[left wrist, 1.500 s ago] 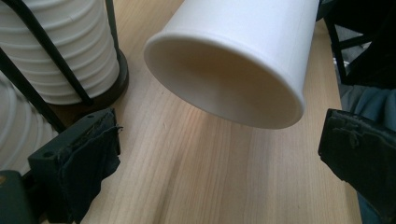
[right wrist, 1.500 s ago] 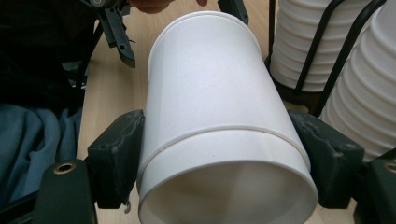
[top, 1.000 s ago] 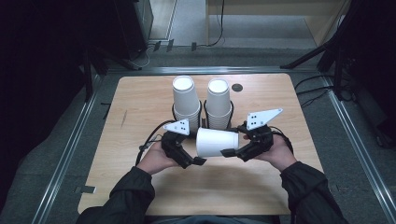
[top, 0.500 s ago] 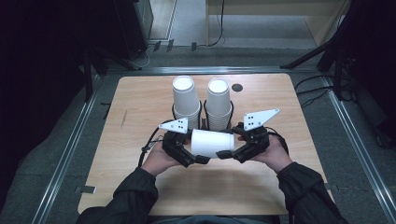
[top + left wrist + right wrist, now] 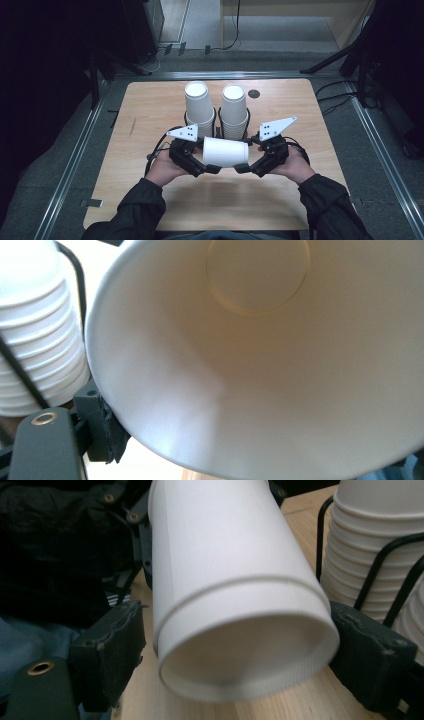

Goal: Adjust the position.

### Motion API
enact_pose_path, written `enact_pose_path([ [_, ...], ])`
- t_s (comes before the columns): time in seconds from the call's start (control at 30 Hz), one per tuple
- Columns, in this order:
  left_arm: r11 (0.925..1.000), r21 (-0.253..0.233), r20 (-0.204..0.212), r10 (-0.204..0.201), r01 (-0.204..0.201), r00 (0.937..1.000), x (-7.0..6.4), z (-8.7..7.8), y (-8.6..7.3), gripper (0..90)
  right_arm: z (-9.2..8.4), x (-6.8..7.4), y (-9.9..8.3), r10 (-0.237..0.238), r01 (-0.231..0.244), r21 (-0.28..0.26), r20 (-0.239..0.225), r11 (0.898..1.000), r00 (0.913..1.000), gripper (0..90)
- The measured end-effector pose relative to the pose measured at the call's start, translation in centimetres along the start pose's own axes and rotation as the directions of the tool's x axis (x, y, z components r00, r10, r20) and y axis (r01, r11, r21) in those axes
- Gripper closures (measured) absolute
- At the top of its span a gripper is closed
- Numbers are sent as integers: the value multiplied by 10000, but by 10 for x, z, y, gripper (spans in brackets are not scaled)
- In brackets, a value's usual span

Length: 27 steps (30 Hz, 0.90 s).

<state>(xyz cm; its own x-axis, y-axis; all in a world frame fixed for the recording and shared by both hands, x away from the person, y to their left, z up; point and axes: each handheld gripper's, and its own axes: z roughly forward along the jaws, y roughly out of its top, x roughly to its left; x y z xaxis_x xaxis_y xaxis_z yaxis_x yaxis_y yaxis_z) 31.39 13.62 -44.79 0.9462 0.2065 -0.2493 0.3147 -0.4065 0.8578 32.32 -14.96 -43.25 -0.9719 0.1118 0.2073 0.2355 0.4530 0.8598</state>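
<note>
A white paper cup [image 5: 226,151] lies on its side in the air between my two grippers, above the table's near middle. My left gripper [image 5: 205,160] is at the cup's open mouth. In the left gripper view I look into the cup [image 5: 250,365], and the left pad [image 5: 105,435] presses on its rim; these jaws have just been closing on it. My right gripper [image 5: 247,159] is around the base end, and its jaws have just opened. In the right gripper view one pad [image 5: 107,650] stands clear of the cup [image 5: 230,580], while the other touches it.
Two tall stacks of white paper cups [image 5: 198,102] [image 5: 235,107] stand in black wire holders [image 5: 372,575] just behind the grippers. The wooden table [image 5: 150,115] has a small dark hole [image 5: 254,93] at the back. Metal rails run along both sides.
The cup has settled more level and moved slightly left, toward the left gripper. Both hands have stayed nearly in place.
</note>
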Motion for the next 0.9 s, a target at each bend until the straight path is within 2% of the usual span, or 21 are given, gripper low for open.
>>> enact_pose_path([
  [0.13, 9998, 187, -219, -45, 49, 9998, 1, -9, 0, 131, 0, -2, -2, 63, -68, 322, 181, 9995, 9998, 140],
  [0.27, 9988, 491, -588, 78, -49, 9982, 1, -16, 0, 131, 2, -3, -5, 63, -97, 725, 470, 9973, 9989, 141],
  [0.37, 9968, 760, -1001, 304, -228, 9945, 0, -21, -1, 129, 3, -4, -7, 108, -174, 997, 662, 9949, 9977, 145],
  [0.43, 9954, 919, -1074, 382, -283, 9935, -1, -23, 0, 129, 4, -5, -8, 102, -186, 1086, 774, 9939, 9969, 147],
  [0.63, 9878, 1555, -1429, 335, -110, 9892, 0, -22, 1, 130, 5, -6, -12, -51, -84, 1381, 968, 9904, 9953, 150],
  [0.7, 9834, 1814, -1495, 306, -30, 9883, 1, -20, 0, 130, 5, -6, -12, -78, -75, 1504, 1009, 9886, 9949, 150],
  [0.77, 9778, 2095, -1526, 221, 105, 9880, 3, -17, 0, 130, 5, -7, -13, 128, -272, 1511, 953, 9881, 9954, 150],
  [0.9, 9618, 2736, -1444, 285, 122, 9891, 4, -10, -2, 130, 7, -8, -14, 133, -321, 1649, 1140, 9858, 9934, 151],
])
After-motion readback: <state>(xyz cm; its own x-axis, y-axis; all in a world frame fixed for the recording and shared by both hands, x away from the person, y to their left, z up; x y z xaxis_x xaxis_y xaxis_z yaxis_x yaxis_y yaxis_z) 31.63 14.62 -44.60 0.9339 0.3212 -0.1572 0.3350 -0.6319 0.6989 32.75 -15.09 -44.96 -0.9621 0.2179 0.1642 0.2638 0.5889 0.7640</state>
